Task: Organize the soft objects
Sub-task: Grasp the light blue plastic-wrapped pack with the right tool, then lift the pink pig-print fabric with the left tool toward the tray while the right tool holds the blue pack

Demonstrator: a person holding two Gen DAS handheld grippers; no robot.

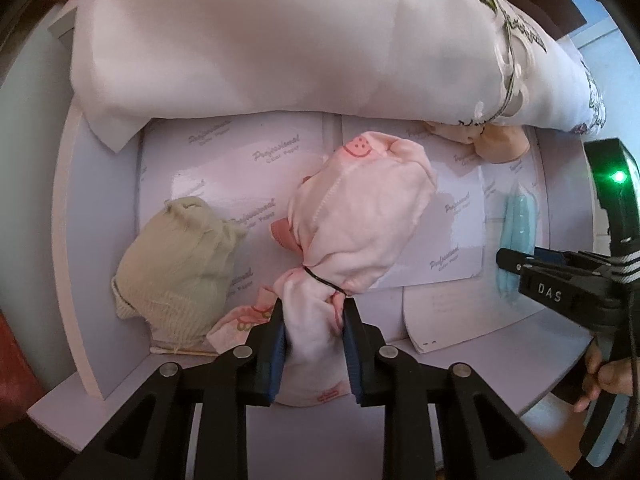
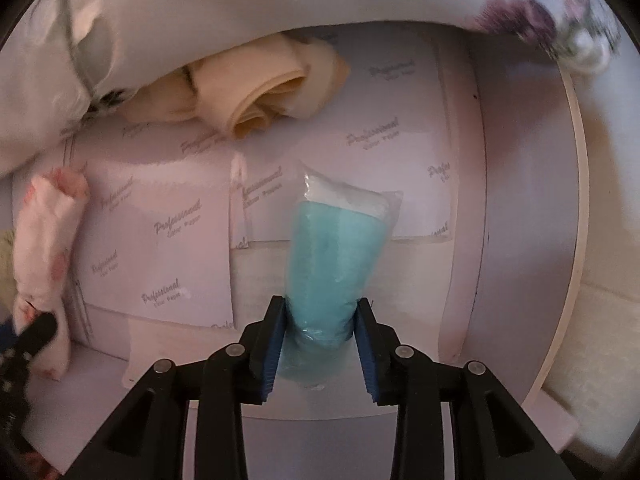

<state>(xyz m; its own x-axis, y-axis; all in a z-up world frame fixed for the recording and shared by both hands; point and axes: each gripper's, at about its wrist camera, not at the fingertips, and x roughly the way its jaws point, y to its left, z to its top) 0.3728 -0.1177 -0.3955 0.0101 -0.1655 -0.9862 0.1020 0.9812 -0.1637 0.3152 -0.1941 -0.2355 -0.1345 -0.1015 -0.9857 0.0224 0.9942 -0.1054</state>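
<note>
My left gripper [image 1: 314, 312] is shut on the tied end of a pink cloth bundle [image 1: 356, 216] with a smiley print, which lies on the shelf floor; the bundle also shows at the left of the right wrist view [image 2: 44, 248]. My right gripper [image 2: 322, 316] is shut on a blue cloth in a clear plastic bag [image 2: 340, 248], lying on the shelf; it appears in the left wrist view [image 1: 518, 224] beside the right gripper [image 1: 508, 260]. A pale green knit bundle [image 1: 180, 260] lies left of the pink one.
A large white pillow with floral trim [image 1: 280, 40] fills the back of the shelf. A peach rolled cloth [image 2: 260, 92] lies under its edge. The shelf floor is lined with printed paper sheets [image 1: 224, 168]. A shelf side wall [image 2: 520, 200] stands at the right.
</note>
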